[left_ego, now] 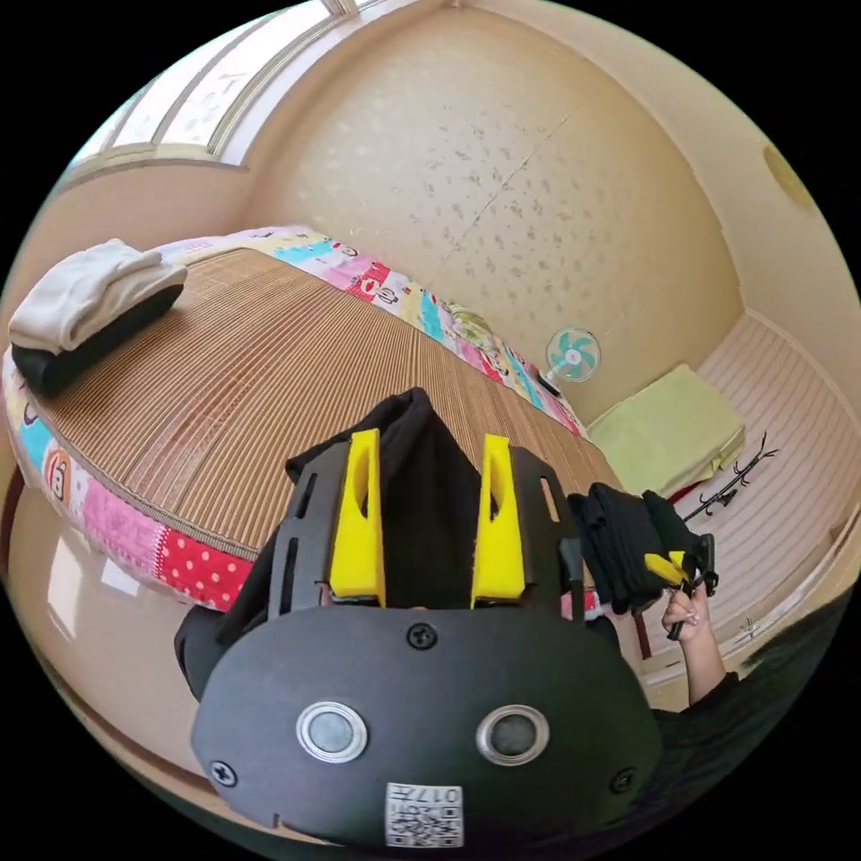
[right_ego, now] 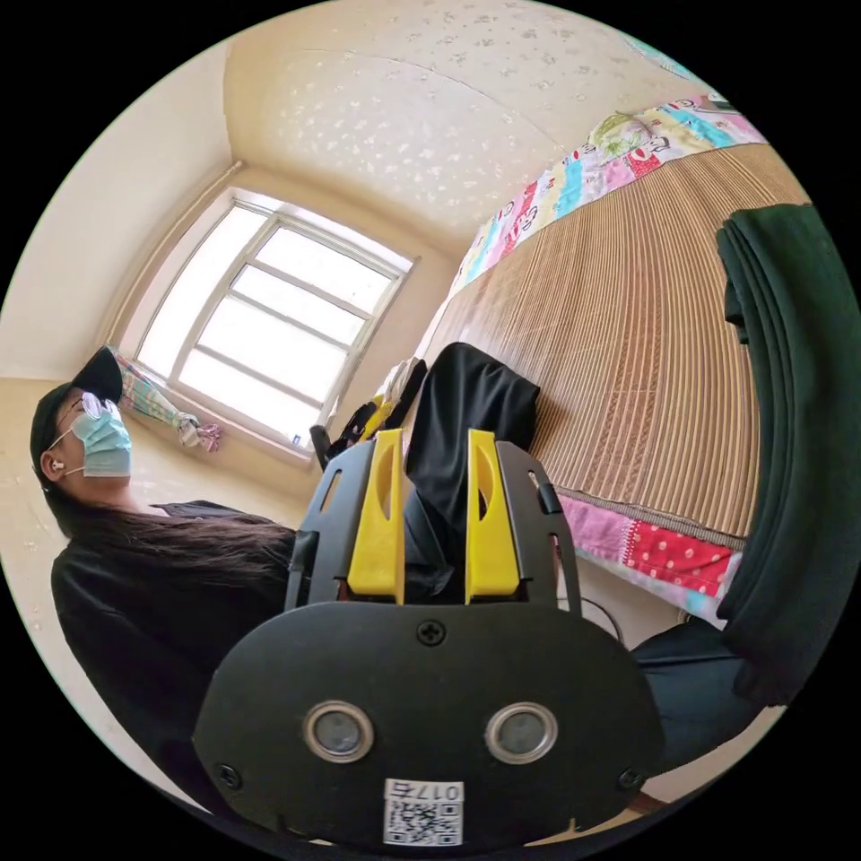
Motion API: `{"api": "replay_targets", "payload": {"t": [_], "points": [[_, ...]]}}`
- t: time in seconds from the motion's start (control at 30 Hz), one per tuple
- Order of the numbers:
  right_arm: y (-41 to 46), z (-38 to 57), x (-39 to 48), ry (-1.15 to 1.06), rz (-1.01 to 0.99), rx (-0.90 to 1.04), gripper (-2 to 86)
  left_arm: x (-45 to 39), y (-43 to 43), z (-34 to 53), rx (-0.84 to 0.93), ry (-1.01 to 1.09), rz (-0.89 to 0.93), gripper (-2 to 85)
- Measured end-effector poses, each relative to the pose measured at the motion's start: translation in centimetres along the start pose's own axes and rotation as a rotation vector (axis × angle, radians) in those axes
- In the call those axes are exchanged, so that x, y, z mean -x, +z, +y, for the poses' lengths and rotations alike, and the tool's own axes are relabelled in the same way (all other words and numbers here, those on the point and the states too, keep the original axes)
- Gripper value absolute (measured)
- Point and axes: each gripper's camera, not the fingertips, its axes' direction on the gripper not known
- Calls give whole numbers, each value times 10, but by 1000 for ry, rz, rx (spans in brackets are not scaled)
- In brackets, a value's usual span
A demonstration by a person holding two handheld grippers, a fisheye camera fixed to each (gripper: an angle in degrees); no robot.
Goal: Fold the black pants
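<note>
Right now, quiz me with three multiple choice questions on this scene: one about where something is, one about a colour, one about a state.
1. Where is the folded white and black pile?
A. At a corner of the woven bed mat
B. On the floor
C. On the window sill

2. What colour are the blades of the small fan?
A. Red
B. Teal
C. Black

3. What is the left claw doing?
A. Hanging open with nothing in it
B. Shut on the black pants
C. Gripping the fan

Answers:
1. A, the pile rests on the mat near its edge.
2. B, the blades look teal against the pale wall.
3. B, black cloth sits pinched between its two yellow jaws; the right claw grips black cloth too.
</note>
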Motion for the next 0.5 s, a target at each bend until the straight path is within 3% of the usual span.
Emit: {"api": "replay_targets", "payload": {"t": [0.07,0.13,0.2,0.27,0.33,0.43,0.5], "points": [[2,9,-8,25,-29,-8,109,21,68,-29,252,-38,46,132],[1,16,-12,34,-55,-23,112,18,105,-32,386,-86,195,46],[1,17,-6,23,-29,-25,120,-20,109,-22,377,-7,310,27],[3,11,6,2,29,-22,133,-107,96,9,370,249,238,20],[9,-4,21,-42,70,-6,153,-162,86,47,354,369,197,20],[35,-43,31,-103,115,49,183,-211,81,109,381,454,214,21],[84,-80,22,-130,119,197,202,-224,82,140,415,466,236,23]]}}
